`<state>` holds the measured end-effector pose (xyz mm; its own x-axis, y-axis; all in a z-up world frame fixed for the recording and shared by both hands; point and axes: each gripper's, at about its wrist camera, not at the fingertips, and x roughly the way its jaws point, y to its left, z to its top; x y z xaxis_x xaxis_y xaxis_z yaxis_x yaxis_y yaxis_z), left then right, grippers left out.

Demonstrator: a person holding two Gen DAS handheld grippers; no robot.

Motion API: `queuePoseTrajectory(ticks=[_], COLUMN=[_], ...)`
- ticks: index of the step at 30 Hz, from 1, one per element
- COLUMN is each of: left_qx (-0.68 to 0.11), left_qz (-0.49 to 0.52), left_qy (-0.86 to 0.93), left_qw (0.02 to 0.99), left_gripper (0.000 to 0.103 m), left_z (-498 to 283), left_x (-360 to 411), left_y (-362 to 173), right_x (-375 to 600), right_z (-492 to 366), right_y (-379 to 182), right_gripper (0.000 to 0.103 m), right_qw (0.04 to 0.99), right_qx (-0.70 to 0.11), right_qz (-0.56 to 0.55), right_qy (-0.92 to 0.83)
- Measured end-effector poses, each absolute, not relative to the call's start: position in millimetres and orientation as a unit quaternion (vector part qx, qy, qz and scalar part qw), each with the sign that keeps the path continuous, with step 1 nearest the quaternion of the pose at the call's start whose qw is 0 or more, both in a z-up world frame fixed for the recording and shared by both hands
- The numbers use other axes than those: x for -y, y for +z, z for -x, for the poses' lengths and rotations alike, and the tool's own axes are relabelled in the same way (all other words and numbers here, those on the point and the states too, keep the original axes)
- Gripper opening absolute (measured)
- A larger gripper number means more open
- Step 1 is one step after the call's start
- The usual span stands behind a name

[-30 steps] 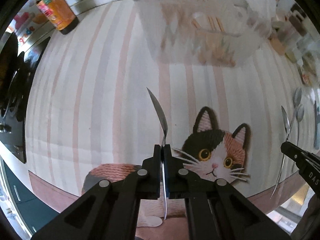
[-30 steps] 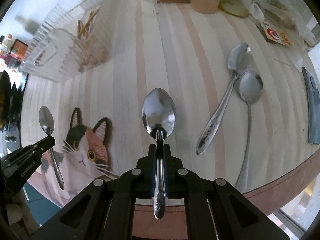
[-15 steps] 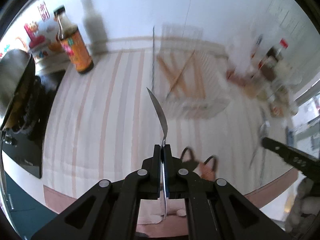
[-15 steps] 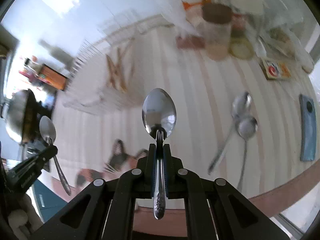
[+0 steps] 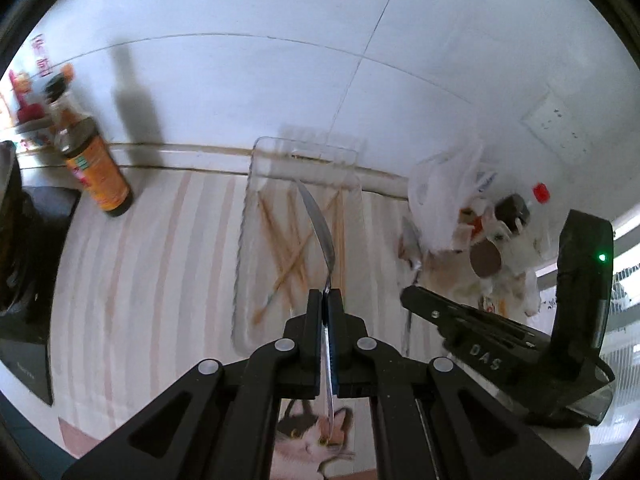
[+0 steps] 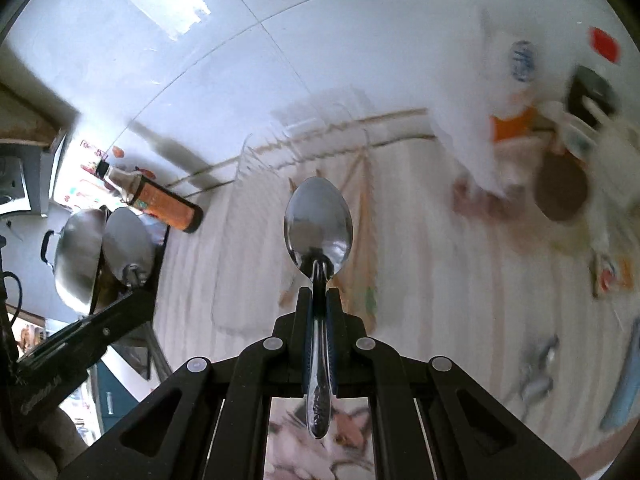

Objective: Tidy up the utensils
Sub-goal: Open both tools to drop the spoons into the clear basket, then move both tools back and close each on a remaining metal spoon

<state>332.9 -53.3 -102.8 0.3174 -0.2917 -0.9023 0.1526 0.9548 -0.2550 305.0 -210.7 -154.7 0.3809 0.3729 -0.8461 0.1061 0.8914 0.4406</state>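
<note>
Left gripper [image 5: 328,300] and right gripper [image 6: 319,300] each clamp a stiff, slippery polished steel spoon [image 6: 319,224] by the handle, above the clear plastic tray [image 5: 244,240]. Grip mid-handle.

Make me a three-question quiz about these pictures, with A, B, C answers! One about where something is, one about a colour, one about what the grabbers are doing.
1. Where are the wooden chopsticks?
A. Inside the clear tray
B. Next to the bottle
C. On the cat picture

2. What colour is the label on the bottle?
A. Green
B. Orange
C. Purple

3. What is the right gripper doing?
A. Its jaws are wide open and empty
B. Holding a chopstick
C. Holding a spoon by the handle

Answers:
1 A, the chopsticks lie crossed within the tray's clear walls.
2 B, the label wrapping the dark bottle is orange.
3 C, the jaws are shut on the handle, with the bowl sticking out ahead.
</note>
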Motion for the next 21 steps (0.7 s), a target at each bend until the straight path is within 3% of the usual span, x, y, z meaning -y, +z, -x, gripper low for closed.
queuePoseTrajectory(ticks=[9, 11, 12, 14, 15, 17, 21], left_qx=[-0.612, -0.606, -0.602, -0.588, -0.576, -0.555, -0.515], left_qz=[0.059, 0.044, 0.030, -0.003, -0.015, -0.033, -0.054], left_qy=[-0.087, -0.076, -0.063, -0.029, -0.016, 0.001, 0.008], left_qw=[0.784, 0.791, 0.796, 0.808, 0.817, 0.831, 0.855], left_gripper=[0.003, 0.007, 0.009, 0.018, 0.027, 0.057, 0.072], left_z=[-375.6, -371.5, -368.1, -359.2, -353.6, -339.7, -308.2], left_x=[47.9, 45.0, 43.8, 42.3, 41.1, 40.4, 50.2], left_y=[-142.6, -142.0, -141.7, -140.2, -138.2, -135.3, -130.8], right_x=[204.2, 206.7, 209.0, 215.7, 220.1, 231.5, 262.3], right_z=[-375.2, -377.3, -375.0, -365.6, -358.9, -340.9, -291.6], right_y=[-189.5, -193.3, -192.8, -189.1, -185.9, -181.1, -177.7], right_gripper=[0.008, 0.012, 0.020, 0.031, 0.034, 0.037, 0.048], right_qw=[0.778, 0.776, 0.777, 0.784, 0.787, 0.797, 0.810], right_qx=[-0.588, -0.592, -0.592, -0.584, -0.581, -0.569, -0.547], right_qz=[-0.207, -0.204, -0.203, -0.203, -0.202, -0.202, -0.212], right_qy=[0.079, 0.075, 0.070, 0.059, 0.053, 0.032, -0.025])
